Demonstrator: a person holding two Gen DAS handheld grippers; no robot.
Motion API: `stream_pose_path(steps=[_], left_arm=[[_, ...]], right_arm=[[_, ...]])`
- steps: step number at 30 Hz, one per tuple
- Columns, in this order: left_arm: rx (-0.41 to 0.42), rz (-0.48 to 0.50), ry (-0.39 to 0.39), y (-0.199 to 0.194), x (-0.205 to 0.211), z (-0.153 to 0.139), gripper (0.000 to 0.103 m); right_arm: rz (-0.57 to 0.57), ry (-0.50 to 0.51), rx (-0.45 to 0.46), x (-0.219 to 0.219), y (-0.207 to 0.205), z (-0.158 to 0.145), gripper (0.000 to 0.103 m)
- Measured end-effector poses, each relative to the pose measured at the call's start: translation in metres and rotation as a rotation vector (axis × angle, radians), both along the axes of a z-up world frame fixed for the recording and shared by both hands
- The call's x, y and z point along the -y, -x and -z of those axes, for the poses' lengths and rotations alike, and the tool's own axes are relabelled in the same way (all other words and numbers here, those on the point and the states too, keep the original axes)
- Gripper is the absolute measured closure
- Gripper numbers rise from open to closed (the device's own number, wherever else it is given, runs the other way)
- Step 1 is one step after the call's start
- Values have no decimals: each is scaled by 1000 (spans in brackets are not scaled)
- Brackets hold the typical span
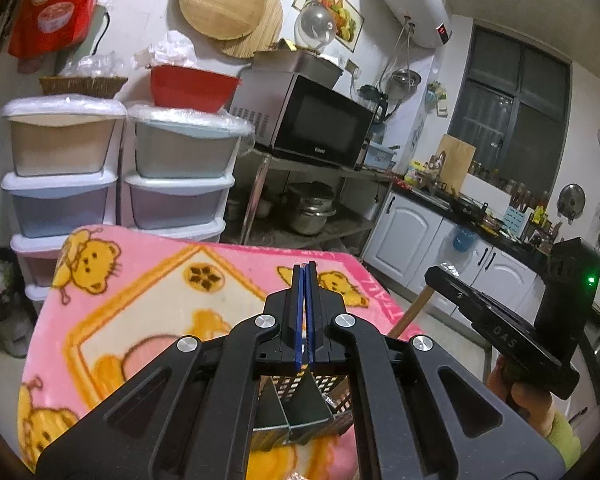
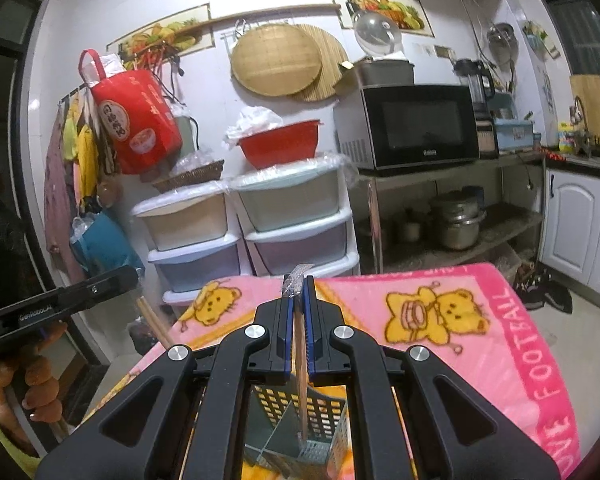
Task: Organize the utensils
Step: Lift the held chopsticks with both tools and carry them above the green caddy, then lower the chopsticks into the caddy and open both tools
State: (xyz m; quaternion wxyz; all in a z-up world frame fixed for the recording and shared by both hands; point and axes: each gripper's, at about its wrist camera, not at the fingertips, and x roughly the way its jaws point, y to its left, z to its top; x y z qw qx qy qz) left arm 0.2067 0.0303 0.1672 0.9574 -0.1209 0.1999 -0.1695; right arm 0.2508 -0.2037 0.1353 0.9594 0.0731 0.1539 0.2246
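A grey perforated utensil holder (image 1: 300, 412) with inner dividers stands on the pink blanket, right below both grippers. My left gripper (image 1: 305, 270) is shut, blue pads pressed together with nothing between them. My right gripper (image 2: 299, 282) is shut on a wooden stick utensil (image 2: 300, 360) whose top is wrapped in clear plastic. The stick hangs nearly upright, its lower end down inside a compartment of the holder (image 2: 320, 408). In the left wrist view the right gripper (image 1: 436, 274) shows at the right with the wooden stick (image 1: 408, 314) slanting down from it. The left gripper (image 2: 128, 278) appears at the left edge of the right wrist view.
A pink bear-print blanket (image 2: 440, 360) covers the table. Behind stand stacked plastic drawers (image 2: 292, 220) with a red basin (image 2: 280, 144), and a microwave (image 2: 412, 124) on a metal rack. White kitchen cabinets (image 1: 412, 232) run along the right. A hand (image 2: 40, 368) holds the left gripper.
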Motion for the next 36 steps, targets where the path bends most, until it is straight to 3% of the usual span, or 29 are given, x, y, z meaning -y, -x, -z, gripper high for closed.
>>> stream_pose_path(steps=[9, 13, 19, 24, 28, 33, 36], left_arm=[[-60, -6, 3, -6, -3, 29, 103], [-73, -15, 7, -6, -7, 36, 103], [-76, -36, 9, -1, -14, 42, 99], [-75, -66, 8, 5, -22, 46, 70], [-73, -79, 19, 10, -28, 48, 57], [-65, -94, 29, 17, -32, 49, 30], [-48, -105, 17, 25, -32, 48, 21]], right_arm=[[11, -12, -67, 3, -7, 26, 97], [32, -20, -87, 9, -6, 32, 80], [61, -9, -89, 17, 1, 36, 66], [71, 5, -105, 22, 8, 41, 57], [74, 14, -119, 26, 13, 46, 53], [78, 38, -111, 27, 22, 49, 48], [83, 52, -100, 27, 29, 50, 44]])
